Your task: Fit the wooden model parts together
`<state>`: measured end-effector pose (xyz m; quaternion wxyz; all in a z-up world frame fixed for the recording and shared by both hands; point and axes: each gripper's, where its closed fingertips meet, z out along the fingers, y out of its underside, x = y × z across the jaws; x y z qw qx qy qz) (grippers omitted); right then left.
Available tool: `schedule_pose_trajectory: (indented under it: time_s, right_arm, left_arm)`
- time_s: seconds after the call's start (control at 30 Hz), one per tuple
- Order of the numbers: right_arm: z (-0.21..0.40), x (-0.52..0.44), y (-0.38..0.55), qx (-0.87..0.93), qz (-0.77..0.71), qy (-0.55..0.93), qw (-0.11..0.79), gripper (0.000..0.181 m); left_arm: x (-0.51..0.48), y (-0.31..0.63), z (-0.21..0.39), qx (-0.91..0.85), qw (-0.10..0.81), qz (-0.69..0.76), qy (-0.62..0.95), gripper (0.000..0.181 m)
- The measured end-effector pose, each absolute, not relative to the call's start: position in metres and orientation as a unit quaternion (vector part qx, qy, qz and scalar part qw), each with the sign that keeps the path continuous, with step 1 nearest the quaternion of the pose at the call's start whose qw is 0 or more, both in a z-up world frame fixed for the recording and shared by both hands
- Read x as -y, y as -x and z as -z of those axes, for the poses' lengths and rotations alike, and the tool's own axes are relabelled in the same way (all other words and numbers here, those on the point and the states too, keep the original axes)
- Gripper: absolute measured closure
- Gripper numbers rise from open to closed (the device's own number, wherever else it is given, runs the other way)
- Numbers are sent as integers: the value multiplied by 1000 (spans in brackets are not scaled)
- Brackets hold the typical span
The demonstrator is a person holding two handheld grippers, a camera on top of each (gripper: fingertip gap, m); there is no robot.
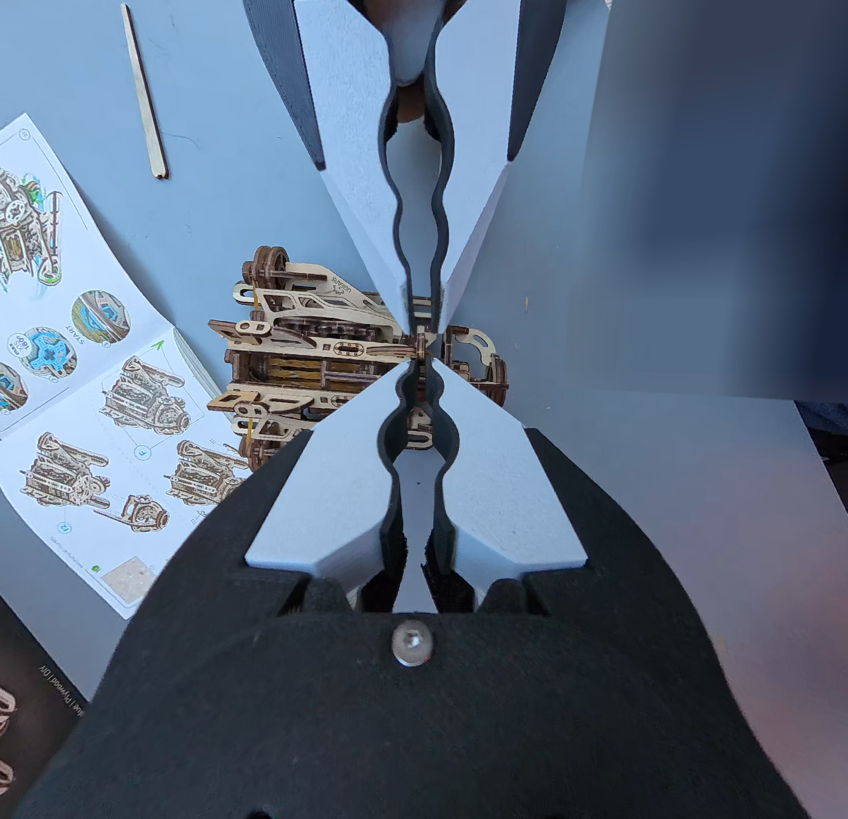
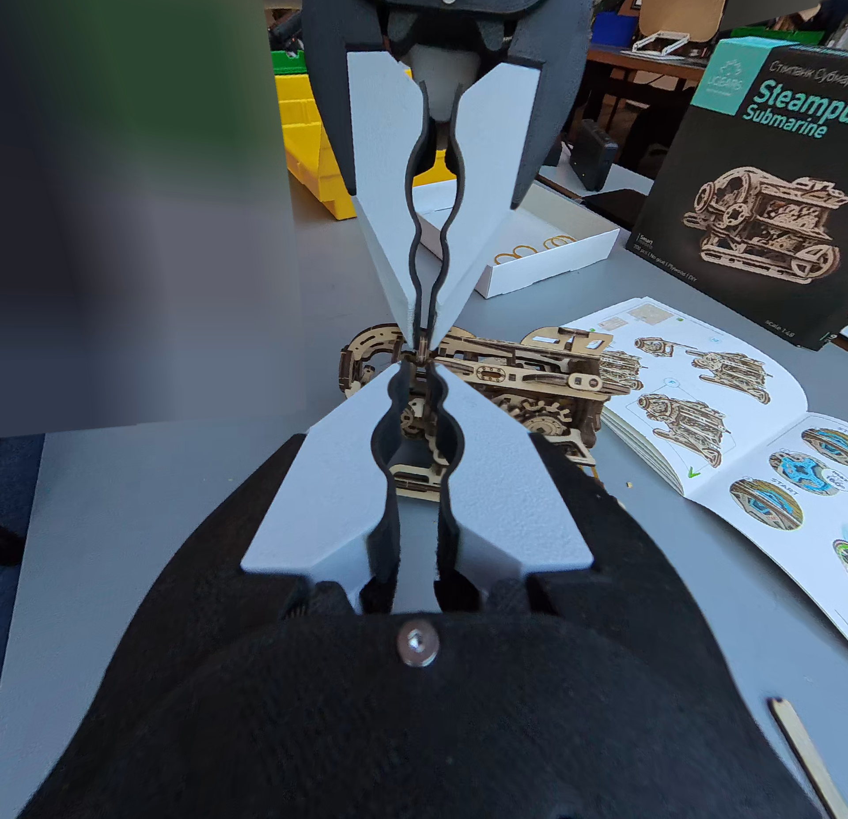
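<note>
The grey tabletop (image 1: 642,567) carries the wooden model (image 1: 321,361) near its middle, beside an open instruction booklet (image 1: 92,407), and above it the left gripper (image 1: 418,366) and right gripper (image 2: 420,366) meet tip to tip, each narrowed onto the same small wooden part (image 1: 420,345) at the model's top. To seat it well, I would keep both grips square, line the part up with its slot and press down gently without twisting. Only the right wrist view shows the dark kit box (image 2: 757,177), white tray (image 2: 527,255) and yellow bin (image 2: 312,155) towards the far edge; the loose wooden stick (image 1: 144,95) is fully seen only in the left.
</note>
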<state>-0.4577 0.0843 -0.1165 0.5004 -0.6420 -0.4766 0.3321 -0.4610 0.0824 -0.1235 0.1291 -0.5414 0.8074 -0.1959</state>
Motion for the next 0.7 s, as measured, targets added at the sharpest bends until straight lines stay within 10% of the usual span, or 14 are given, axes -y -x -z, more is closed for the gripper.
schedule_pose_trajectory:
  time_s: [0.7]
  right_arm:
    - [115, -85, 458, 474, -329, 637, 511, 180]
  left_arm:
    - [-81, 458, 123, -809, 127, 201, 538, 181]
